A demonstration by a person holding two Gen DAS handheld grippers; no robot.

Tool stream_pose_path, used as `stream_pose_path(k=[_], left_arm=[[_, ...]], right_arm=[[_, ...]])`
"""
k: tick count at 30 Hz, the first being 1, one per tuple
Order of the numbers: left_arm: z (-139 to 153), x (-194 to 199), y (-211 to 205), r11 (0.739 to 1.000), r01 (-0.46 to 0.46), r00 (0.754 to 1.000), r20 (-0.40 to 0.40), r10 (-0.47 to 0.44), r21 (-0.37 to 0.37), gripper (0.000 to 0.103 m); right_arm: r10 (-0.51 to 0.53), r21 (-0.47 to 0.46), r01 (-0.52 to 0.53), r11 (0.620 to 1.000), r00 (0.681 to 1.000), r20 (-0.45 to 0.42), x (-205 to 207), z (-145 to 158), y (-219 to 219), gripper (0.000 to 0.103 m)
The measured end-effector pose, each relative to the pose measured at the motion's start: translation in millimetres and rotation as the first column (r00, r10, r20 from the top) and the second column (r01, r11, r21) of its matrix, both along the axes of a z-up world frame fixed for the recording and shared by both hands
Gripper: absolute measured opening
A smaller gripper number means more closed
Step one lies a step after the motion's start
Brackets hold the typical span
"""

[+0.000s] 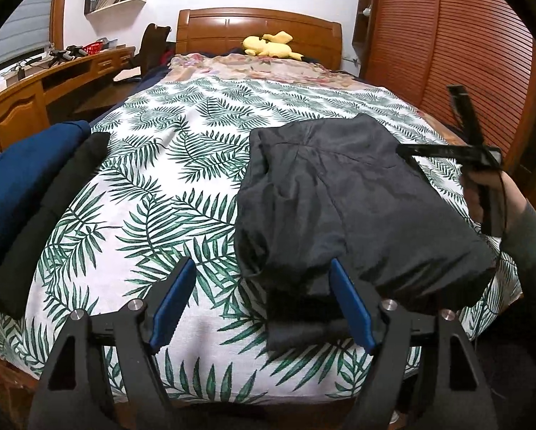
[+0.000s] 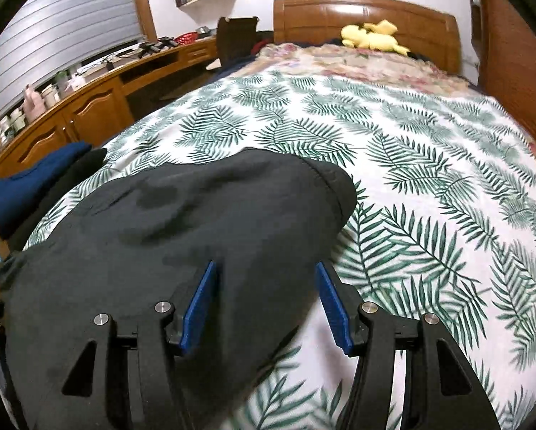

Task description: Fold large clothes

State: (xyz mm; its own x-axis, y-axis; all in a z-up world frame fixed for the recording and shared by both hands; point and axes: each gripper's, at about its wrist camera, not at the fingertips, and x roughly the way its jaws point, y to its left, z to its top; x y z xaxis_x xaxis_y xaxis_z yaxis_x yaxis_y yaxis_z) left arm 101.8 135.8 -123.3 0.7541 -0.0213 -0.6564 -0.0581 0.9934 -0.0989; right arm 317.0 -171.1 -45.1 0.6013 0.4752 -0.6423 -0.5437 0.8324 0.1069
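A dark grey garment, folded into a thick rectangle, lies on the leaf-print bed cover toward the bed's near right side. My left gripper hovers at the garment's near left corner, its jaws wide open. A small flap of the garment lies between them beside the right pad, and neither pad presses on it. My right gripper stands open over the garment at its right part, with flat fabric under and between the pads. In the left wrist view a hand at the far right holds that gripper, blurred.
A folded blue garment and a black one lie at the bed's left edge. A yellow plush toy sits by the wooden headboard on a floral blanket. A wooden desk runs along the left, slatted wardrobe doors along the right.
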Motion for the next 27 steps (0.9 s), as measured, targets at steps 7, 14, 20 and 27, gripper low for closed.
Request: stream_pose_path(k=[7,14,20,27], left_arm=[[-1,4,3,1.0,-0.001,1.0,-0.013,0.001,0.01,0.078],[1,7,-1,1.0,-0.008,1.0,-0.016,0.009,0.027,0.078],[2,5,-4,0.999,-0.006,1.0,-0.022,0.007,0.041,0.078],[2,1,-8,0.999,-0.012,0.999,-0.029,0.014,0.04,0.078]], right_arm=[[0.005,0.03,-0.003,1.0,0.998,-0.067,41,-14,17,0.08],[-0.014,0.043,0.021,0.999,0.985,-0.172,75,-29,26,0.089],[-0.004,0.077,0.022,0.997,0.975,-0.224,86,-37,28,0.083],[0.001,0.071,0.005,0.997,0.997,-0.077,62,-17,24,0.033]])
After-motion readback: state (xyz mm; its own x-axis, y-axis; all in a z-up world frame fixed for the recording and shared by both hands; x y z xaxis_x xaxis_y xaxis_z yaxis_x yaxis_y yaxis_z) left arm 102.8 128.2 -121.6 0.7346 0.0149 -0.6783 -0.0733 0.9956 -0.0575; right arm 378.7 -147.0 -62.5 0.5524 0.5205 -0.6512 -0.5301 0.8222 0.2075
